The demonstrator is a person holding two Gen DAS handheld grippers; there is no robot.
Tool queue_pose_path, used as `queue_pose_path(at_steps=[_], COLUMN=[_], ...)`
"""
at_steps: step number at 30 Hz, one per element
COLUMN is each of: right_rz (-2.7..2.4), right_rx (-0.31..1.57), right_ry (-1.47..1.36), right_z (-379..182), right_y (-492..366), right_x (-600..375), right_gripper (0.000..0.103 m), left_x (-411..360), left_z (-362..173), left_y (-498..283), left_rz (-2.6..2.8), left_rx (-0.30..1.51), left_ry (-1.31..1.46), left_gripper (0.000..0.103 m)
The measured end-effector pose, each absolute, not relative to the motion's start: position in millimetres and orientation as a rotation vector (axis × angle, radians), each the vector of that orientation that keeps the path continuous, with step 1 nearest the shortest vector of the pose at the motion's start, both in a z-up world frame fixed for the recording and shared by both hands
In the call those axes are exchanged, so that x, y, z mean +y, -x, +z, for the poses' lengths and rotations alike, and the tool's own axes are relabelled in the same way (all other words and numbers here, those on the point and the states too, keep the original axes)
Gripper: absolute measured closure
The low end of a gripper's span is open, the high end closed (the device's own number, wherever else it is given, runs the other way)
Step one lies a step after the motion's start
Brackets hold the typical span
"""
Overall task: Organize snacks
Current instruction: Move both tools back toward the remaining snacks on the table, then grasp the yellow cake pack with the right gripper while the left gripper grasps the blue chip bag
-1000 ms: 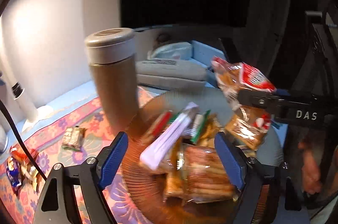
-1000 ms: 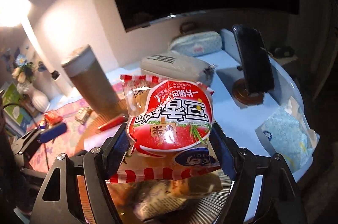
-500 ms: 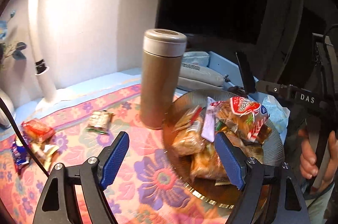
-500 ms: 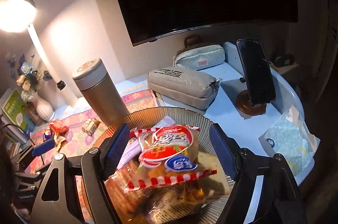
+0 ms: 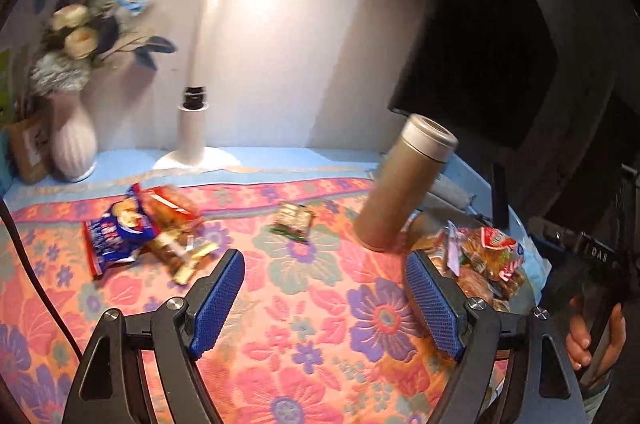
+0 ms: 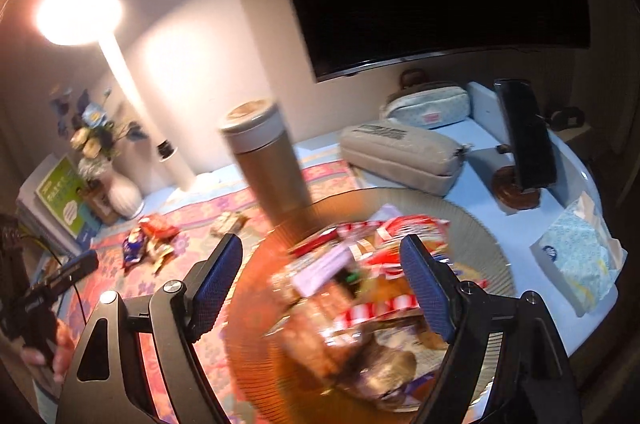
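My left gripper (image 5: 325, 264) hangs open over the floral cloth (image 5: 320, 344) with nothing between its blue pads. Loose snacks lie ahead of it: a blue packet (image 5: 116, 232), an orange packet (image 5: 168, 204) and a small green-brown packet (image 5: 294, 220). At its right stands the amber glass plate (image 6: 260, 304), piled with snack packets. My right gripper (image 6: 322, 248) hovers over that pile with its jaws opening and its pads touching nothing. The red-and-white packet (image 6: 400, 228) lies on top of the pile.
A tan thermos (image 5: 404, 184) stands just behind the plate. A white lamp post (image 5: 192, 140) and a vase of flowers (image 5: 74, 144) line the back wall. Two pouches (image 6: 400, 152), a phone on a stand (image 6: 524, 144) and a tissue pack (image 6: 576, 248) sit to the right.
The right gripper let the red-and-white packet drop onto the plate's pile and drew back and up. The left gripper swung left, from over the plate to over the cloth.
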State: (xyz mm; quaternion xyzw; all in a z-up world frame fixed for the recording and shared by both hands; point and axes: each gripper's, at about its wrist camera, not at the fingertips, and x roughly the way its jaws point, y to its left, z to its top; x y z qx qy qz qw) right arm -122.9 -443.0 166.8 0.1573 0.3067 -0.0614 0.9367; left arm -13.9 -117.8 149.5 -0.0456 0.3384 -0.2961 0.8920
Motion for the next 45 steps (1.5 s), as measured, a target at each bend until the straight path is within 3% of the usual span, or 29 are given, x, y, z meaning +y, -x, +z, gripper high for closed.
queue_pose_path(at_steps=[14, 26, 38, 45], right_rz=[0.057, 0.195, 0.345, 0.322], right_rx=[0.725, 0.823, 0.917, 0.894], right_ry=[-0.189, -0.076, -0.064, -0.022], right_z=[161, 132, 73, 49], right_y=[82, 37, -44, -92], right_x=[-333, -245, -193, -187], right_gripper=[0.022, 0.022, 0.022, 0.022], left_x=[-13, 33, 11, 14], left_z=[157, 159, 91, 53], left_y=[13, 1, -89, -152], left_rz=[-0.38, -0.274, -0.312, -0.358], left_rx=[0.626, 0.606, 0.769, 0.813], left_ry=[0.107, 0.041, -0.198, -0.104], left_gripper=[0.022, 0.022, 0.015, 0.011])
